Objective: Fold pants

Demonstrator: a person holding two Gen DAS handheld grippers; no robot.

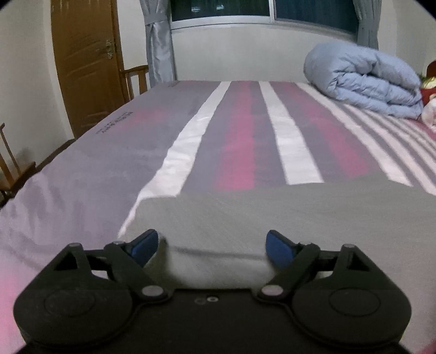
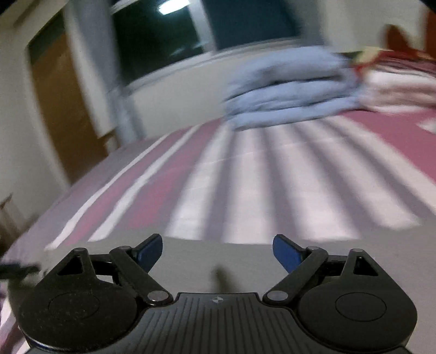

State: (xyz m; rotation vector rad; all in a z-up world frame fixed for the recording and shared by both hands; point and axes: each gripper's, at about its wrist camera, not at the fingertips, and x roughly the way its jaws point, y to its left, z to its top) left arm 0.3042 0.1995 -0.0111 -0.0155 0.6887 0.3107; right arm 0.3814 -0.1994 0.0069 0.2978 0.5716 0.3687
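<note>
Grey pants (image 1: 272,215) lie flat on the striped bed (image 1: 239,130), their near edge hidden behind both grippers; left gripper (image 1: 212,245) and right gripper (image 2: 218,252) are spread, nothing pinched; right view is blurred

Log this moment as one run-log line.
left gripper: open, over grey pants | right gripper: open, empty | striped bed

Dim indoor light, dark window (image 1: 261,11). Left wrist view fairly sharp; right wrist view heavy motion blur, ceiling-light glare in glass. Fisheye bending + dark vignette at corners.
</note>
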